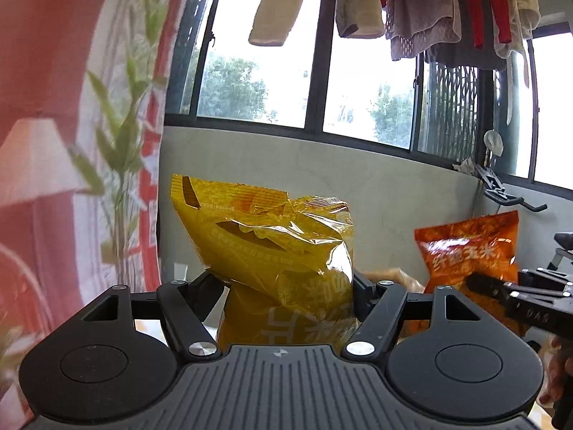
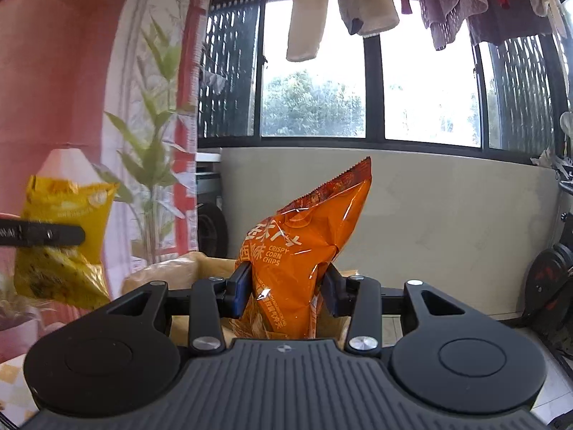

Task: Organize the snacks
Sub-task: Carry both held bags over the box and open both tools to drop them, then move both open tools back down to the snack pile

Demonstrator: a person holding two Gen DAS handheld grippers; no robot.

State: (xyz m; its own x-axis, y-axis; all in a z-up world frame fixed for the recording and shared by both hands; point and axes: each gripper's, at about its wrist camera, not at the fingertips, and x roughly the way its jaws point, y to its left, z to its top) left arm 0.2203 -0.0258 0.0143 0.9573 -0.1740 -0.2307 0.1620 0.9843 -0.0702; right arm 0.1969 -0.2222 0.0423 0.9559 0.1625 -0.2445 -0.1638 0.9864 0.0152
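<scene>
in the left wrist view the left hand-held gripper [image 1: 286,286] is clamped on a yellow snack bag [image 1: 272,243], its two fingers pinching the crinkled foil about mid-height so the sealed top stands above them, held up in the air in front of the grey wall [image 1: 394,193] under the window [image 1: 258,71]. off to the right an orange snack bag [image 1: 469,247] hangs in the other tool, well apart from the yellow one, with laundry [image 1: 422,7] strung overhead. in the right wrist view the right hand-held gripper [image 2: 286,286] is closed on the orange snack bag [image 2: 304,251], printed "crispy corn chips", which leans with its pointed corner up and to the right. just below and behind it sits what looks like an open cardboard box [image 2: 204,268], though only its rim shows and its contents are hidden. the yellow snack bag [image 2: 64,240] floats at the far left beside a printed curtain [image 2: 71,71]. the step in hand seems to be carrying both bags to their place, probably that box. to do it well, keep the pinch gentle enough not to crush the chips, lower one bag at a time, and let go only once its base is settled so it does not tip.
</scene>
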